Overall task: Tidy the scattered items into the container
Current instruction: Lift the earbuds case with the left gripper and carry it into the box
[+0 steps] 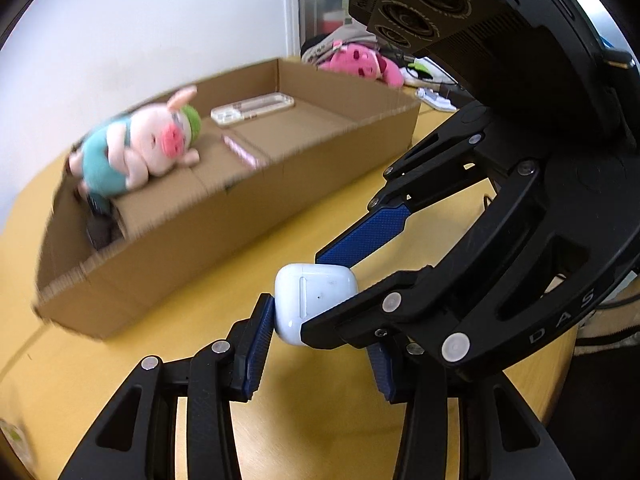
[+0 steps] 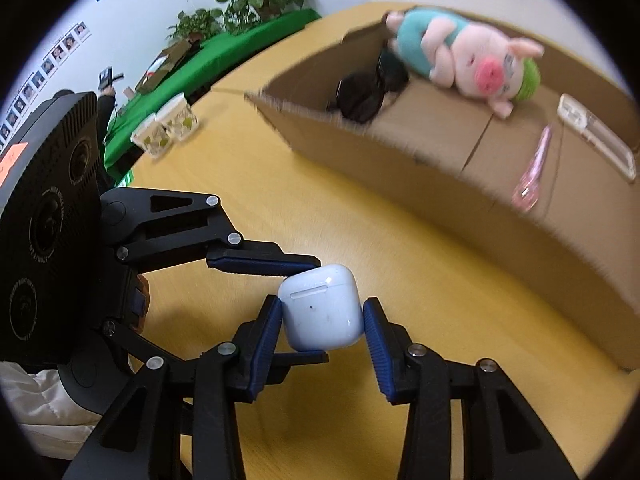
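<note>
The biggest thing is the yellow worktop [image 1: 180,320]. On it sits a long, low cardboard box [image 1: 200,248] with its top open. That is where the loose things go.

Some things are already lying in the box. The biggest is a plush pig [image 1: 148,148] in a teal outfit with a green hat, flopped on its side at one end. Next to it, down in the corner, are dark sunglasses [image 2: 368,92]. Further along are a clear phone case [image 1: 252,109] and a small pink thing [image 2: 534,168] that is too blurry to name.

The white earbud case [image 1: 312,296] is not in the box yet. It is up in the air over the worktop, just in front of the box's near wall.

Both tools are on it at once. The left hand-held gripper [image 1: 320,332] has its two blue pads pressed on the top and bottom. The right hand-held gripper [image 2: 324,320] has its pads pressed on the two sides. They cross each other so the pads do not bump. It looks like the case is being passed from one to the other, and that is why both squeeze it. I think one has to let go before the case can be put in the box.

The earbud case is small, smooth and shiny, with round corners. It has a thin line where the lid opens and a few tiny dark specks. It looks slippery, so a firm grip makes sense.
</note>
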`<control>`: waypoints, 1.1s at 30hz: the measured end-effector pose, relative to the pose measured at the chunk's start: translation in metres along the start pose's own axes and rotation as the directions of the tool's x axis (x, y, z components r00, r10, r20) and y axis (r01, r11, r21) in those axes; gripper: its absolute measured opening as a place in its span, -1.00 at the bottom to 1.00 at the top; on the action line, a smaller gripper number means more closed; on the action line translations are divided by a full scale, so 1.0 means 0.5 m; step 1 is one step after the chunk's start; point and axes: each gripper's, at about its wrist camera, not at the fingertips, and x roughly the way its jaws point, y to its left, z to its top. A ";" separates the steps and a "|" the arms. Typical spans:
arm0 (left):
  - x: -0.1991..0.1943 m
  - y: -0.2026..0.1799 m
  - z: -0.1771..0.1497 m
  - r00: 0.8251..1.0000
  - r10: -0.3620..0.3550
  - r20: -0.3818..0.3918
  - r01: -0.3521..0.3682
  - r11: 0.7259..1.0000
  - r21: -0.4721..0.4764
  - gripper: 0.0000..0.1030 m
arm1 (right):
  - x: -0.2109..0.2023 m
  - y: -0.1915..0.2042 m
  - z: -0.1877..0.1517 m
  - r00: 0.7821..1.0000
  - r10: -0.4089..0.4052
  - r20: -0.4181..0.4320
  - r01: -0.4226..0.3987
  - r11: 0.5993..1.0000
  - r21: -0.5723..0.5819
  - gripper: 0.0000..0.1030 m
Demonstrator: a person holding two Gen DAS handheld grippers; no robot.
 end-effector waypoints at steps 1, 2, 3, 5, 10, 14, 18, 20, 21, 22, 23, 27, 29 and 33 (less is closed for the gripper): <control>-0.004 0.000 0.011 1.000 0.006 0.007 -0.006 1.000 0.012 -0.08 | -0.011 -0.003 0.007 1.000 -0.006 0.013 0.006 1.000 -0.003 -0.21; -0.009 0.002 0.028 1.000 0.013 0.017 -0.013 1.000 0.028 -0.08 | -0.021 -0.004 0.013 1.000 -0.013 0.026 0.013 1.000 -0.006 -0.21; -0.012 0.002 0.040 1.000 0.017 0.024 -0.018 0.999 0.039 -0.08 | -0.034 -0.009 0.020 0.999 -0.021 0.040 0.021 1.000 -0.009 -0.21; -0.016 0.004 0.070 0.999 0.025 0.037 -0.027 0.998 0.064 -0.08 | -0.054 -0.017 0.034 0.997 -0.035 0.066 0.036 0.999 -0.011 -0.21; -0.028 0.011 0.149 0.996 0.044 0.075 -0.054 0.990 0.130 -0.08 | -0.117 -0.043 0.071 0.988 -0.073 0.135 0.075 0.997 -0.013 -0.21; -0.029 0.033 0.204 0.995 0.048 0.092 -0.061 0.987 0.150 -0.08 | -0.152 -0.072 0.105 0.982 -0.075 0.171 0.078 0.997 -0.012 -0.21; -0.028 0.070 0.245 0.995 0.052 0.083 -0.064 0.986 0.154 -0.08 | -0.166 -0.101 0.150 0.981 -0.051 0.187 0.054 0.999 -0.009 -0.21; -0.020 0.094 0.261 0.996 0.057 0.067 -0.067 0.985 0.157 -0.08 | -0.160 -0.118 0.180 0.983 -0.031 0.182 0.033 0.999 -0.009 -0.21; -0.016 0.107 0.268 0.996 0.061 0.058 -0.069 0.985 0.158 -0.08 | -0.159 -0.123 0.190 0.984 -0.022 0.179 0.024 1.000 -0.009 -0.22; -0.011 0.127 0.275 0.997 0.059 0.046 -0.065 0.986 0.155 -0.08 | -0.156 -0.130 0.204 0.984 -0.009 0.175 0.011 1.000 -0.008 -0.22; -0.006 0.141 0.279 0.998 0.055 0.034 -0.060 0.987 0.151 -0.08 | -0.149 -0.136 0.218 0.985 0.001 0.170 0.000 1.000 -0.007 -0.22; 0.024 0.196 0.284 0.998 0.054 -0.020 -0.051 0.988 0.143 -0.08 | -0.106 -0.153 0.270 0.990 0.029 0.136 -0.028 1.000 -0.004 -0.22; 0.050 0.225 0.282 0.997 0.046 -0.059 -0.038 0.990 0.138 -0.08 | -0.078 -0.160 0.292 0.994 0.026 0.107 -0.026 1.000 -0.001 -0.23; 0.101 0.269 0.272 0.991 0.010 -0.131 0.005 0.993 0.116 -0.08 | -0.012 -0.186 0.321 0.998 0.043 0.049 -0.045 0.998 0.043 -0.23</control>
